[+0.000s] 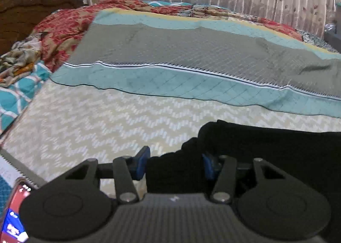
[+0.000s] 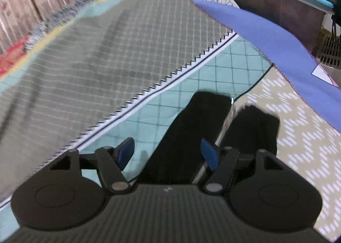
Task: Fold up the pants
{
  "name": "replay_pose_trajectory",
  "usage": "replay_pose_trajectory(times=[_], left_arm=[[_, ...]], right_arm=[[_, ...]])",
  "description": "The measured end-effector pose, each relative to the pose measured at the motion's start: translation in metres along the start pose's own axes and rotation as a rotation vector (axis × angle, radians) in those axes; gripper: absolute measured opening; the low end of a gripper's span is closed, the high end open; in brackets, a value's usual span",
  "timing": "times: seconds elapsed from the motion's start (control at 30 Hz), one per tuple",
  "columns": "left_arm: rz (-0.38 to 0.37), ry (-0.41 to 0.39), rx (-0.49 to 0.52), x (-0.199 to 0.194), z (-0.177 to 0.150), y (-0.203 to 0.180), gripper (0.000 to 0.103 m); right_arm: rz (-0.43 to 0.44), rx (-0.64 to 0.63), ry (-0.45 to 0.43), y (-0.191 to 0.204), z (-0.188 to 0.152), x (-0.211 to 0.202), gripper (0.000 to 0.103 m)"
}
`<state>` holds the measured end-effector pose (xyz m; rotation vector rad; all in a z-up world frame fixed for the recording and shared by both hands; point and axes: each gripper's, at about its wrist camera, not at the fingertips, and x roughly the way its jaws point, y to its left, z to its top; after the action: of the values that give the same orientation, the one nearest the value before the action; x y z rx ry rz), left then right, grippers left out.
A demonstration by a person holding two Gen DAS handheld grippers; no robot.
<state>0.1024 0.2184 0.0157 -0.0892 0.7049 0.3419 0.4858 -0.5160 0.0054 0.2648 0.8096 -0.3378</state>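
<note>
Black pants [image 1: 266,149] lying soft and limp on the bed [image 1: 85,119], draped over the zigzag-patterned sheet and the teal quilt [image 1: 170,80]; likely light, floppy, non-slip cloth that sags wherever unsupported, so best taken at a bunched edge or hem rather than mid-panel. Left tool [image 1: 174,165] with blue pads either side of a bunched black fold, seemingly pinching it; right tool [image 2: 168,153] spread wide, jaws apart around a pant leg [image 2: 181,136] without touching. No readable brand or label on the cloth; phone screen [image 1: 15,221] at the corner too blurred to read.
</note>
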Motion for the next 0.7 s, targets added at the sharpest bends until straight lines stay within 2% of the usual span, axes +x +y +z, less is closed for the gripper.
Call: replay_pose_trajectory(times=[0.07,0.1,0.13,0.17,0.2,0.23,0.27,0.3,0.37,0.53,0.6,0.7], left_arm=[[0.018,0.015,0.048,0.002,-0.008,-0.011,0.048],[0.027,0.014,0.072,0.002,-0.012,-0.017,0.048],[0.036,0.01,0.089,0.002,-0.015,-0.022,0.048],[0.042,0.006,0.092,0.002,-0.017,-0.024,0.048],[0.044,0.005,0.084,0.003,-0.016,-0.024,0.048],[0.04,0.009,0.07,0.004,-0.013,-0.021,0.048],[0.035,0.014,0.054,0.003,-0.012,-0.019,0.048],[0.032,0.015,0.049,0.002,-0.008,-0.019,0.048],[0.025,0.0,0.045,-0.002,-0.001,-0.016,0.048],[-0.001,-0.078,0.044,-0.038,0.005,-0.013,0.048],[-0.015,-0.101,0.035,-0.056,0.002,-0.008,0.048],[-0.035,-0.125,0.023,-0.084,-0.009,0.002,0.048]], right_arm=[[-0.034,0.002,0.011,0.002,0.001,0.016,0.075],[-0.03,-0.009,-0.003,0.003,0.0,0.018,0.083],[-0.035,-0.036,-0.014,0.008,-0.001,0.019,0.084],[-0.056,-0.088,-0.017,0.014,-0.002,0.019,0.077],[-0.063,-0.137,-0.027,0.018,-0.004,0.018,0.041],[-0.076,-0.145,-0.034,0.017,-0.004,0.016,0.024],[-0.056,-0.116,-0.032,0.011,-0.001,0.012,0.011],[-0.03,-0.079,-0.031,0.003,0.002,0.007,0.007],[0.029,-0.007,-0.079,-0.013,0.006,-0.014,0.006],[0.254,0.248,-0.183,-0.078,0.013,-0.094,0.004],[0.306,0.306,-0.201,-0.105,0.011,-0.128,0.004],[0.34,0.351,-0.234,-0.156,-0.003,-0.18,0.004]])
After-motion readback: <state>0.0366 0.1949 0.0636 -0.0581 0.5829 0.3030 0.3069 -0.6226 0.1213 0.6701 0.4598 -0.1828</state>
